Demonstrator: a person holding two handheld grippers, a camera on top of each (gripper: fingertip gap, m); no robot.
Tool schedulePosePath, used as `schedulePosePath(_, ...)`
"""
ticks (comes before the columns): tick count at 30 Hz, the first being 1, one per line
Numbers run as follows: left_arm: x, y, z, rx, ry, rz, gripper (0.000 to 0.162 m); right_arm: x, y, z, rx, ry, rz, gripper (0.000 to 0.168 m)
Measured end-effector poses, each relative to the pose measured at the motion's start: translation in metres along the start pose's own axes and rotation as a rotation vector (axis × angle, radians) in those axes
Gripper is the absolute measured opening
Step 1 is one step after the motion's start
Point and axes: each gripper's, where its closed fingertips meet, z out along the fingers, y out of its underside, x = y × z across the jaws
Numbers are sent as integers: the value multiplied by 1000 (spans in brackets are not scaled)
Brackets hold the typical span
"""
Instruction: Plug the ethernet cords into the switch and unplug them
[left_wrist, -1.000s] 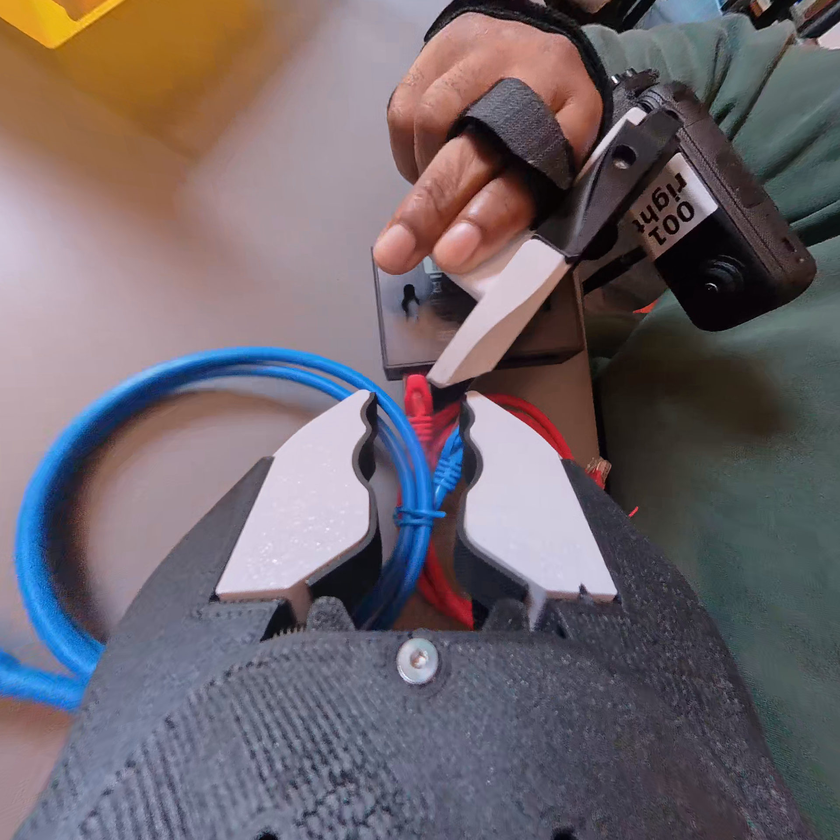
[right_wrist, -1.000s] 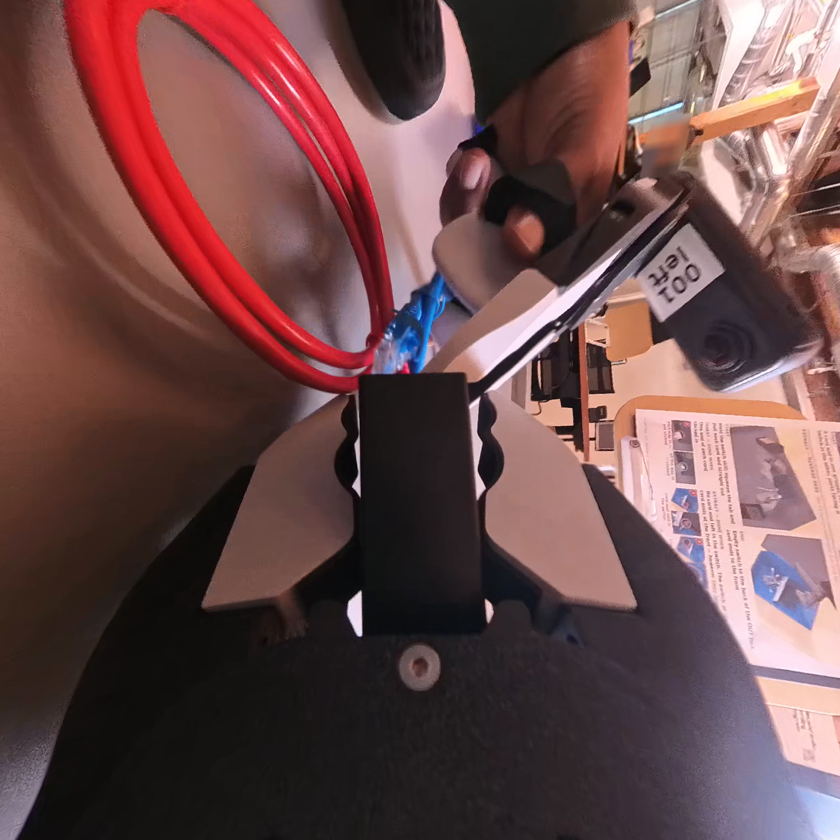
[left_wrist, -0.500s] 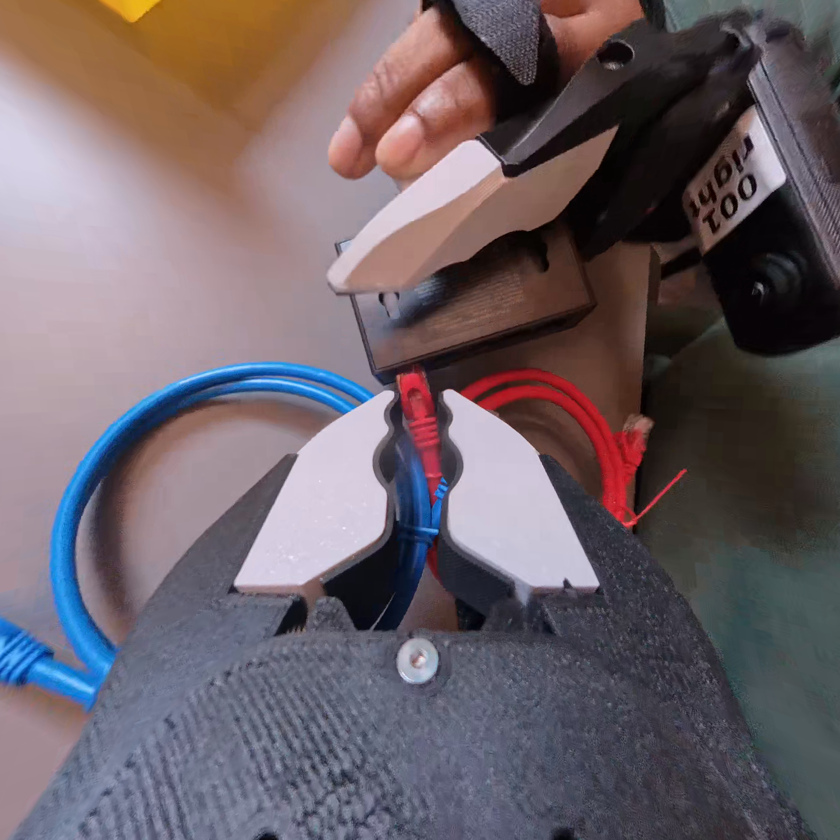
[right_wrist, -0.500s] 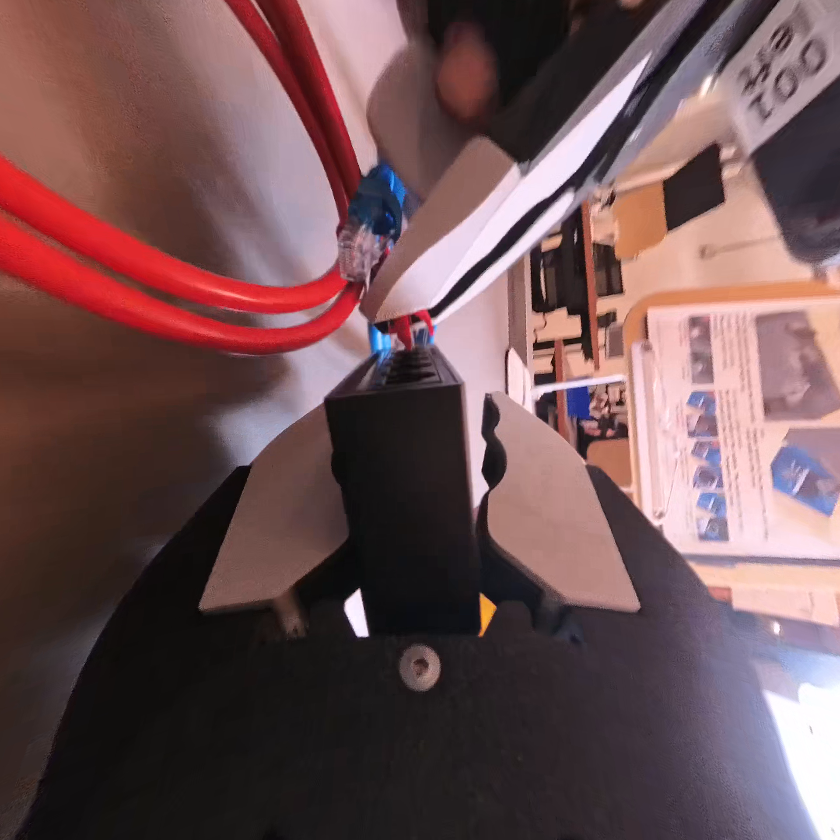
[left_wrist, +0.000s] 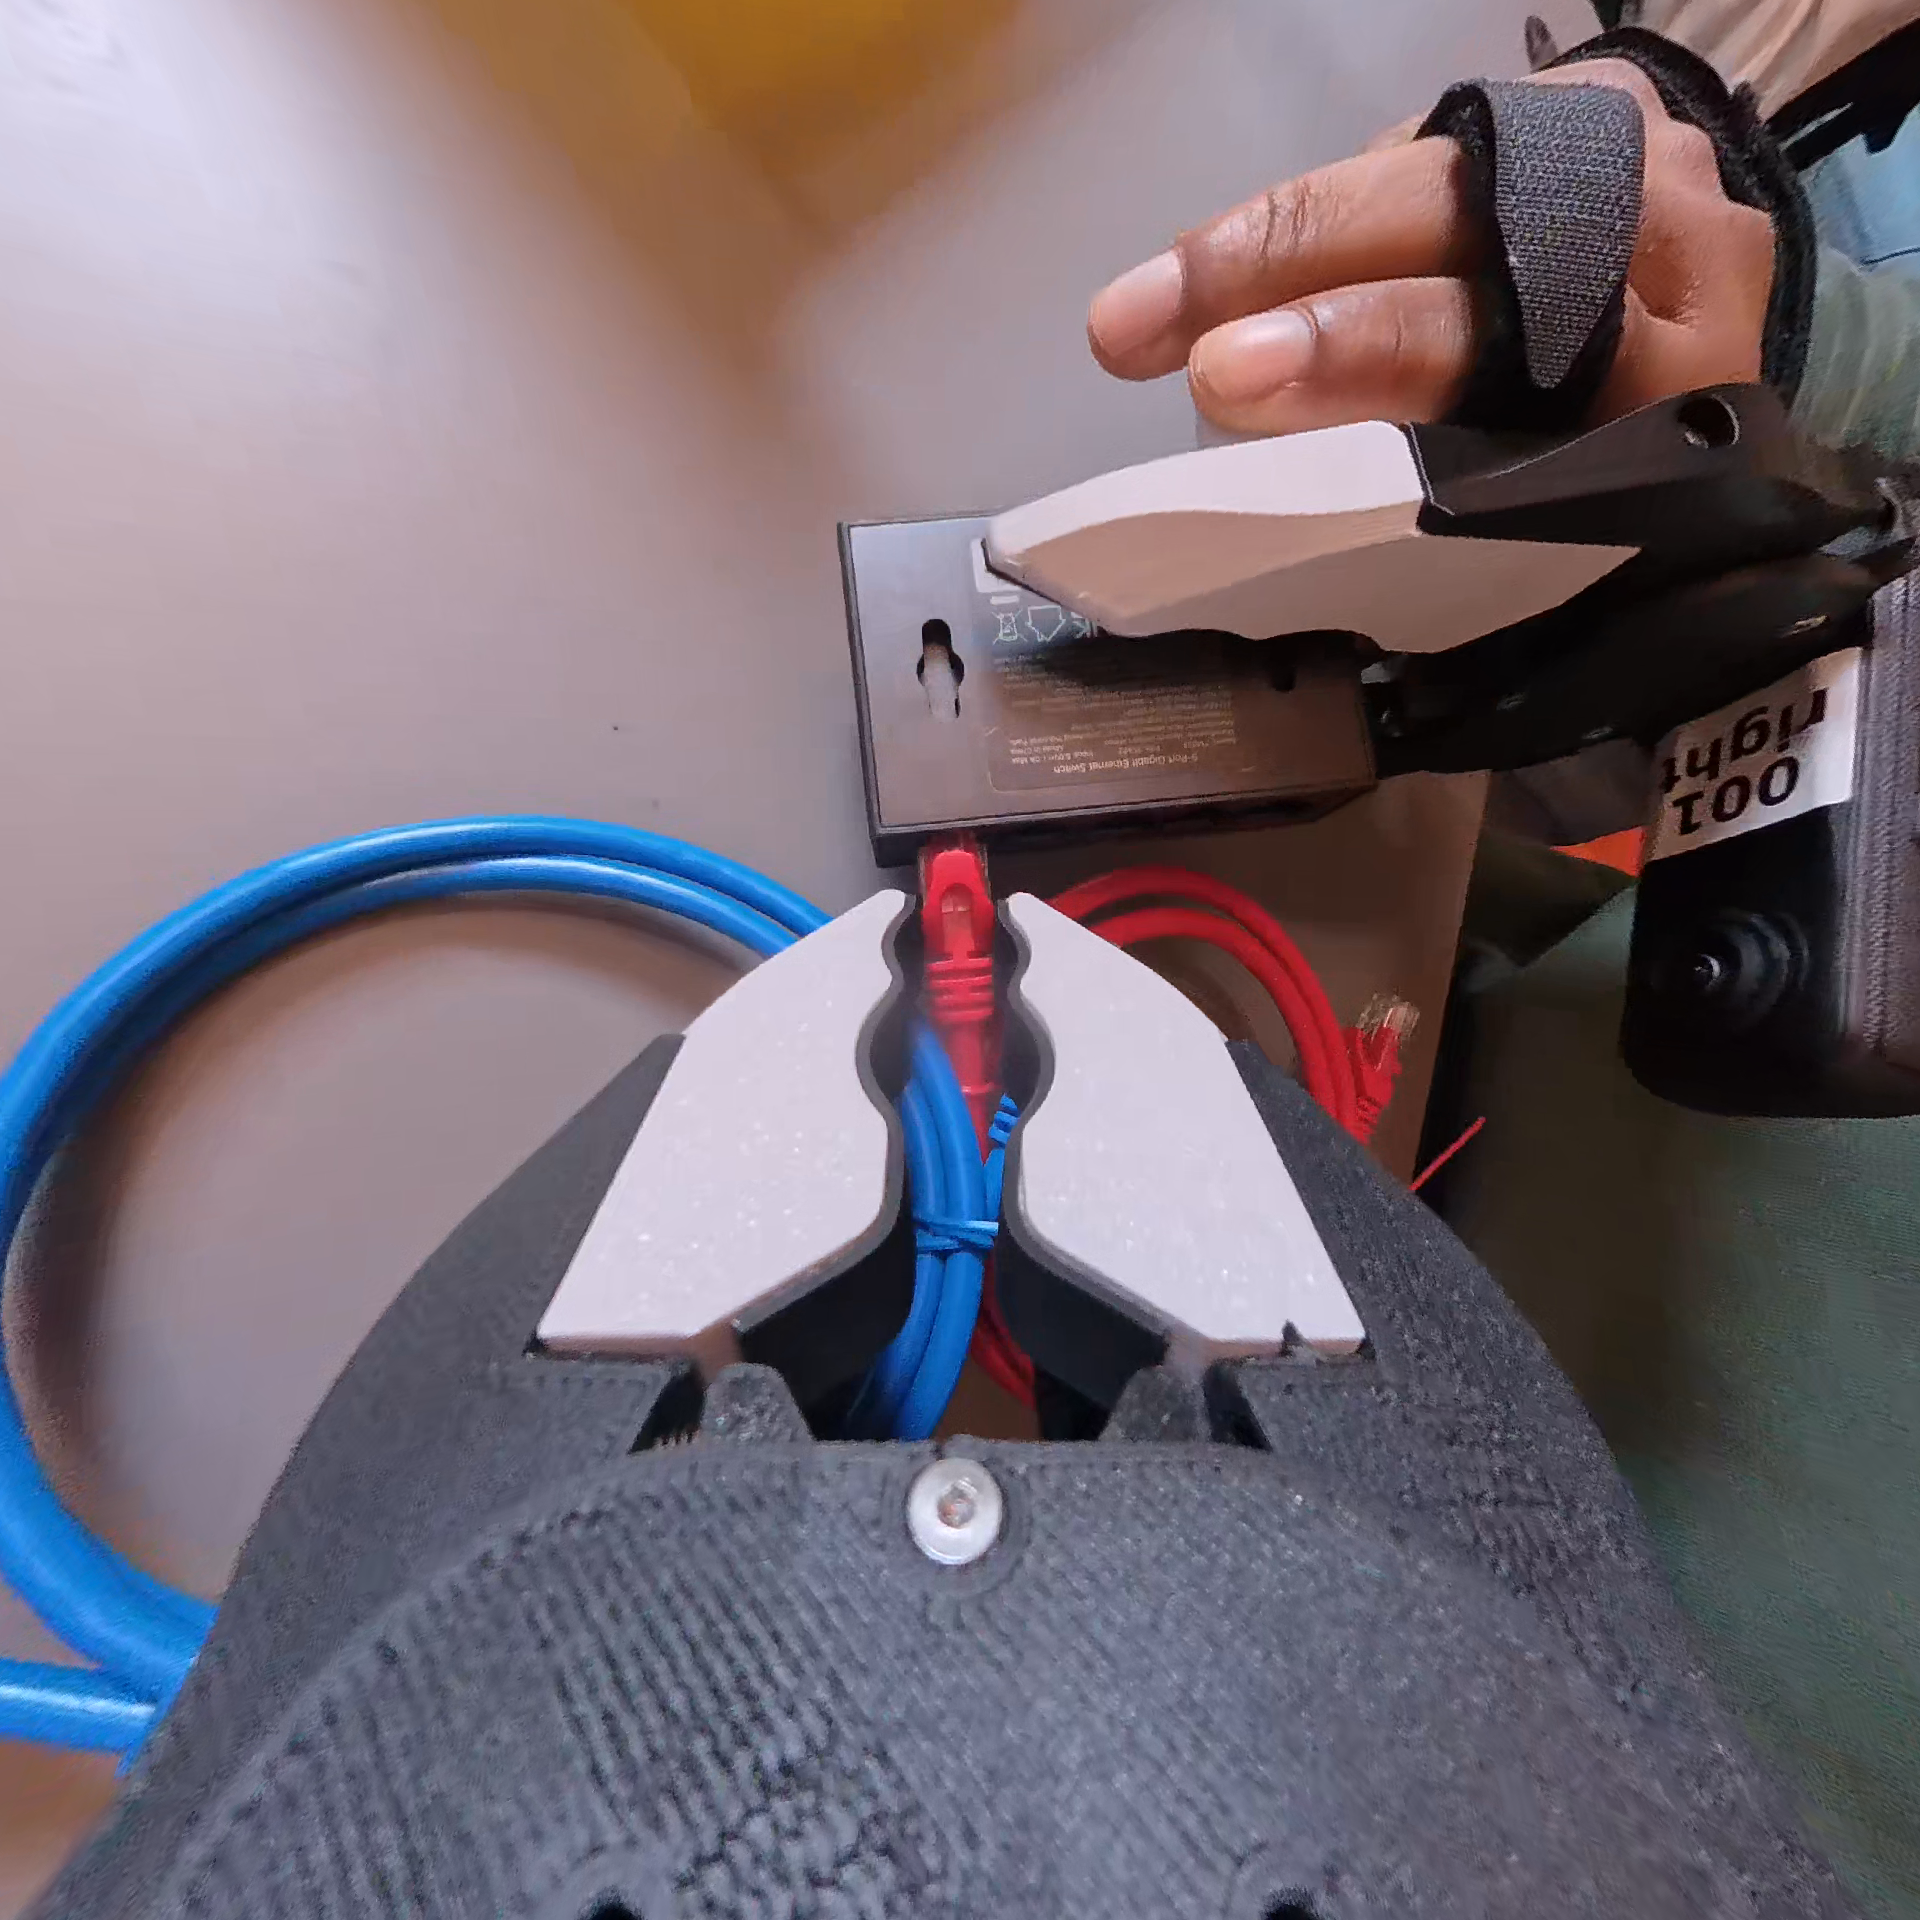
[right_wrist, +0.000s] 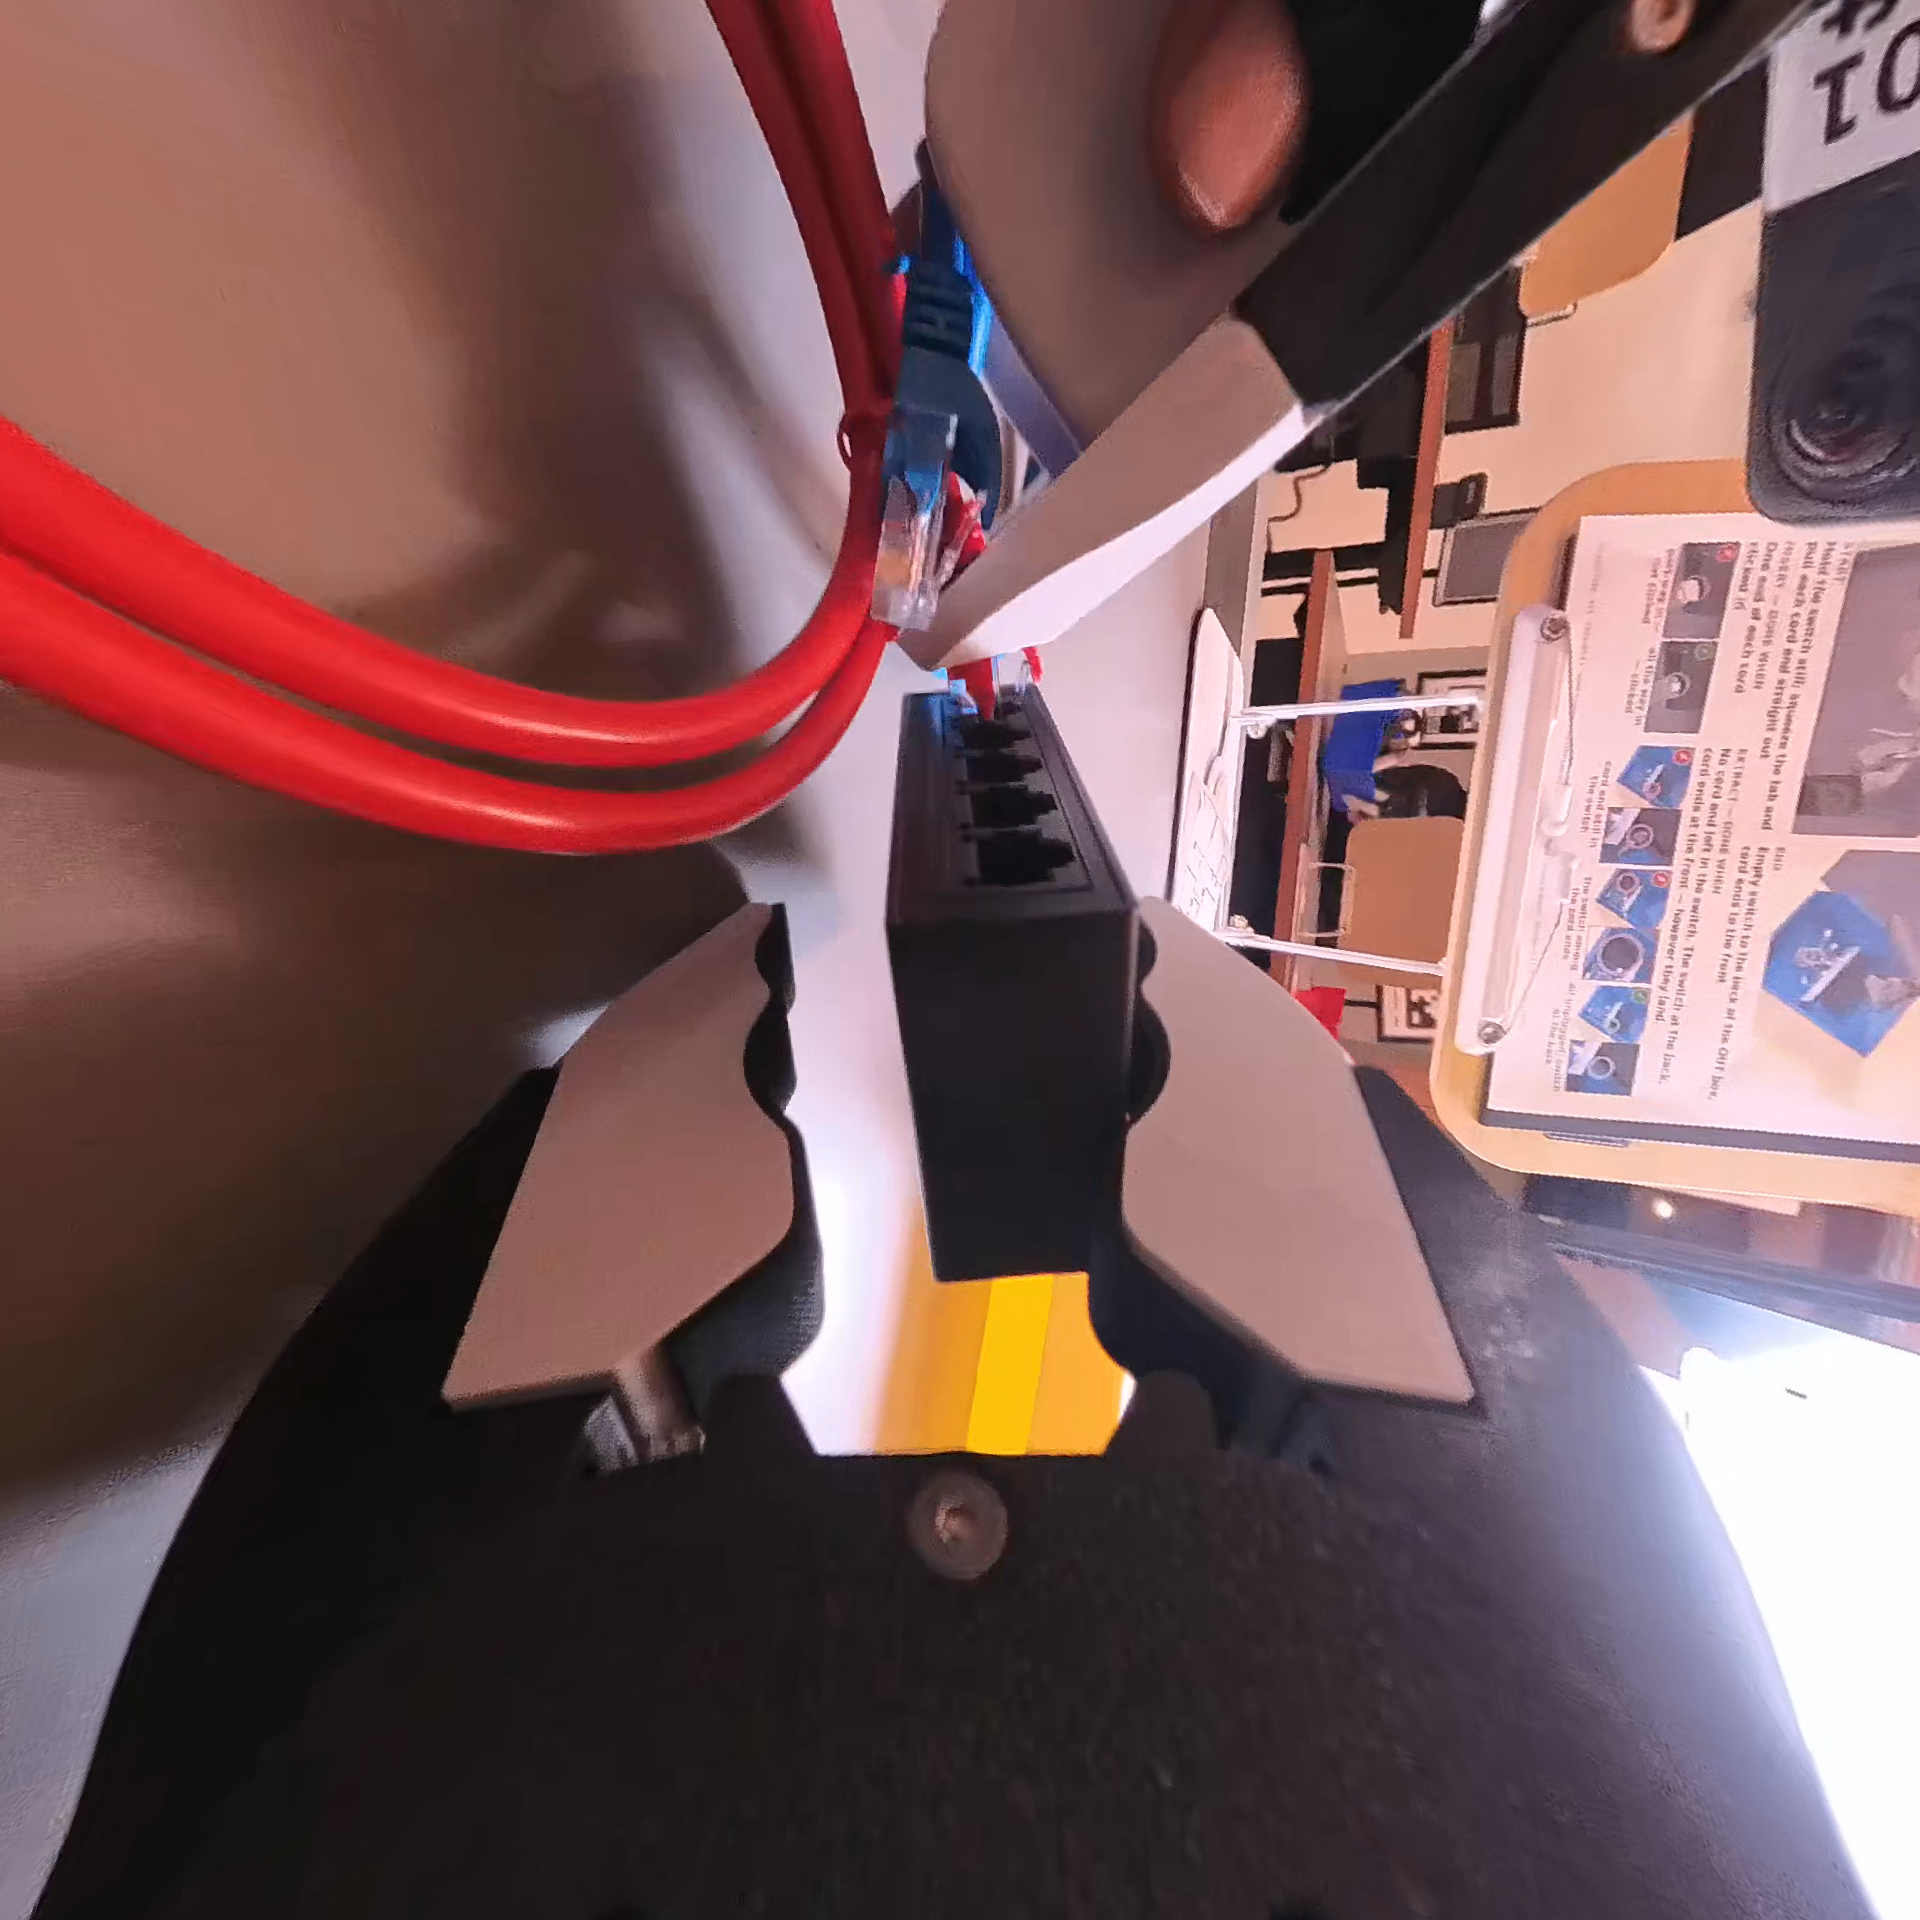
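Two grippers: both meet at the black switch, the landmark for everything below.
Switch (left_wrist: 1101, 727): a black box lifted off the table, underside turned to the left wrist view, its port row visible in the right wrist view (right_wrist: 1013, 821).
Left gripper (left_wrist: 958, 925): just below the port edge of the switch; jaws pressed in on the boot of the red plug, pinching it.
Red plug (left_wrist: 958, 914): its tip sits in the end port of the switch, at the corner farthest from the right gripper.
Red cord (right_wrist: 436, 727): loops away from the port side of the switch; its other, free plug (left_wrist: 1377, 1049) hangs below the switch, touching no port.
Blue cord (left_wrist: 312, 883): coils out below and to the side of the switch; a bundled run of it, wrapped with a tie, passes between the left gripper's fingers behind the red plug.
Blue plug (right_wrist: 914, 488): loose, just above the port row in the right wrist view, in no port.
Right gripper (right_wrist: 961, 925): jaws spread around the end of the switch opposite the red plug; one finger (right_wrist: 1236, 1101) touches the box, the other (right_wrist: 675, 1101) stands clear of it with a gap.
Hand (left_wrist: 1434, 249): strapped to the right gripper, above the switch, fingers extended.
Table (left_wrist: 364, 468): pale surface behind the switch.
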Motion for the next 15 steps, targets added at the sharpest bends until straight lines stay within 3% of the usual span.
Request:
schedulePosePath(1, 0, 0, 0, 4, 12, -15, 13, 1, 3, 1, -10, 8, -6, 56)
schedulePosePath(3, 0, 1, 0, -1, 19, -32, 13, 4, 4, 2, 5, 29, -45, 30)
schedulePosePath(10, 7, -3, -4, 44, 36, 16, 19, 6, 6, -2, 67, 24, -31, 30)
schedulePosePath(15, 26, -11, -31, 128, -17, 254, 32, 0, 14, -2, 59, -24, 4, 30)
